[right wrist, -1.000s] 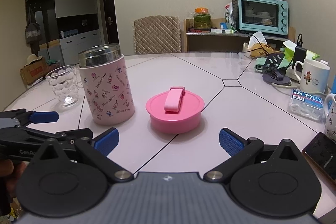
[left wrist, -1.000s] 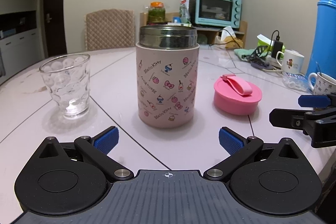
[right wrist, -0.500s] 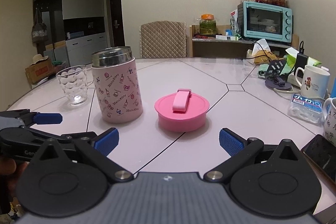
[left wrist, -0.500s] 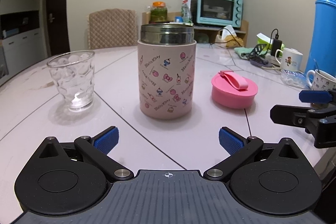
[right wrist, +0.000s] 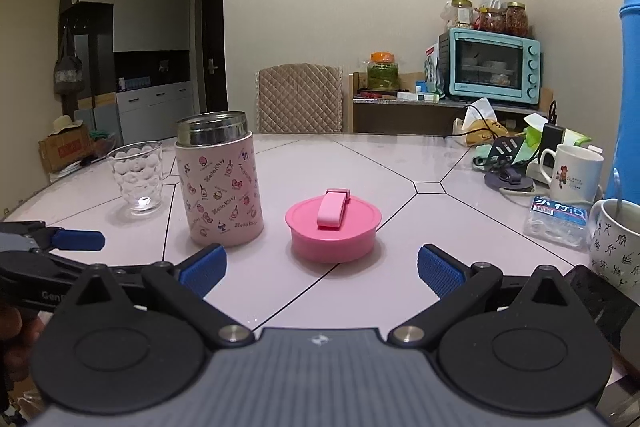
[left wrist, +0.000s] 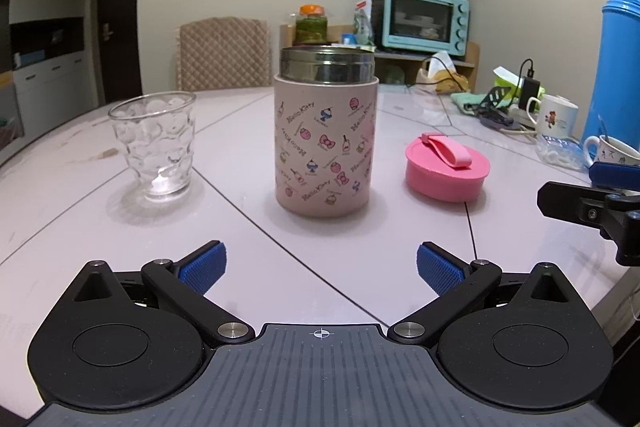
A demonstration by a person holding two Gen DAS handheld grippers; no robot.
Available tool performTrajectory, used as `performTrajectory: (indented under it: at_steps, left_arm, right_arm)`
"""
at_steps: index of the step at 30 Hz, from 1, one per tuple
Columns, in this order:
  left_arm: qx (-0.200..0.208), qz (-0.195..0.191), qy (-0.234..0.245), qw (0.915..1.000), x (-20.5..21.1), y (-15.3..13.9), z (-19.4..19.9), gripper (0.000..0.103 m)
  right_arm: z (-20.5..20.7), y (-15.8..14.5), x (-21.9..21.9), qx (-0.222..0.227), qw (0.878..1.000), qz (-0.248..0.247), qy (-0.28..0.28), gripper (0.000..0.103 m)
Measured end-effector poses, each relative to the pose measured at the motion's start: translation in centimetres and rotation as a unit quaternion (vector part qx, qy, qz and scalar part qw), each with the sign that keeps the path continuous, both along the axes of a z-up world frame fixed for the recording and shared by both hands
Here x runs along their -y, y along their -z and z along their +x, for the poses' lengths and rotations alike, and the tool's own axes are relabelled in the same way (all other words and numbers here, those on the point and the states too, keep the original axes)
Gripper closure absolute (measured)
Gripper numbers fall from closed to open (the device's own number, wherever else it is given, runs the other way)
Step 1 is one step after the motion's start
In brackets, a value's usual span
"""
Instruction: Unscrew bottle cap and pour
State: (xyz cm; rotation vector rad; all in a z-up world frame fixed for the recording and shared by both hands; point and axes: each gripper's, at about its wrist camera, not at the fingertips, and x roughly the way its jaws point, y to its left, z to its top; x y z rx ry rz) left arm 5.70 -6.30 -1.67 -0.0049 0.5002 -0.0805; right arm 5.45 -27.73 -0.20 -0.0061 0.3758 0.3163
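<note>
A pink Hello Kitty flask [left wrist: 325, 143] with a bare steel neck stands upright and uncapped on the table; it also shows in the right wrist view [right wrist: 219, 183]. Its pink cap [left wrist: 447, 169] with a strap lies flat to the flask's right, also in the right wrist view [right wrist: 333, 229]. A clear dimpled glass [left wrist: 154, 143] stands left of the flask, also in the right wrist view [right wrist: 137, 177]. My left gripper [left wrist: 320, 267] is open and empty, facing the flask from a short distance. My right gripper [right wrist: 322, 269] is open and empty, just short of the cap.
A tall blue thermos [left wrist: 614, 67], two mugs [right wrist: 576, 173] [right wrist: 618, 239], a plastic pack [right wrist: 558, 223] and cables crowd the table's right side. A phone [right wrist: 600, 291] lies at the near right edge. A chair [right wrist: 300, 99] and a toaster oven [right wrist: 494, 69] stand beyond the table.
Both grippers have drawn back from the flask and cap, which look smaller and farther now. The flask, cap and glass have not moved. Both grippers stay open.
</note>
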Motion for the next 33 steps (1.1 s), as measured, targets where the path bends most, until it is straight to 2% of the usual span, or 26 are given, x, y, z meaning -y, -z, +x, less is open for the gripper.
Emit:
performTrajectory:
  at_steps: [33]
  left_arm:
    - [0.006,0.007,-0.004,1.0,1.0,-0.2,-2.1,0.0]
  right_arm:
    - [-1.5,0.9,0.8,-0.008,1.0,-0.005,-0.008,0.0]
